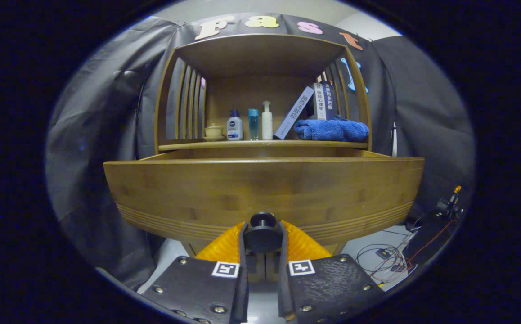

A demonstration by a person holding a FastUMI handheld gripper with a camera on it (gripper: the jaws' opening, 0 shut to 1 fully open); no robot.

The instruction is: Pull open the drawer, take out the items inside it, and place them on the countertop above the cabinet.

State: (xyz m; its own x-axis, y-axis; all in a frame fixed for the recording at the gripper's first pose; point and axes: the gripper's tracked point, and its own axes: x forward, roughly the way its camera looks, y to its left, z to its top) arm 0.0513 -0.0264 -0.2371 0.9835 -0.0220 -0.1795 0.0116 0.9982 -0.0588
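**Gripper clamped on the drawer knob, drawer out**

Wooden cabinet (260,58) against the black cloth booth wall, pale floor below with loose wires (388,258) beside it. The drawer (260,189) stands pulled out toward the camera, and the gripper (262,238) has both fingers pressed on the knob (262,231). Drawer contents hidden behind its front. On the countertop (260,144): small cup (213,131), three bottles (251,123), leaning books (307,108) with print too small to make out, and a blue towel (331,129).
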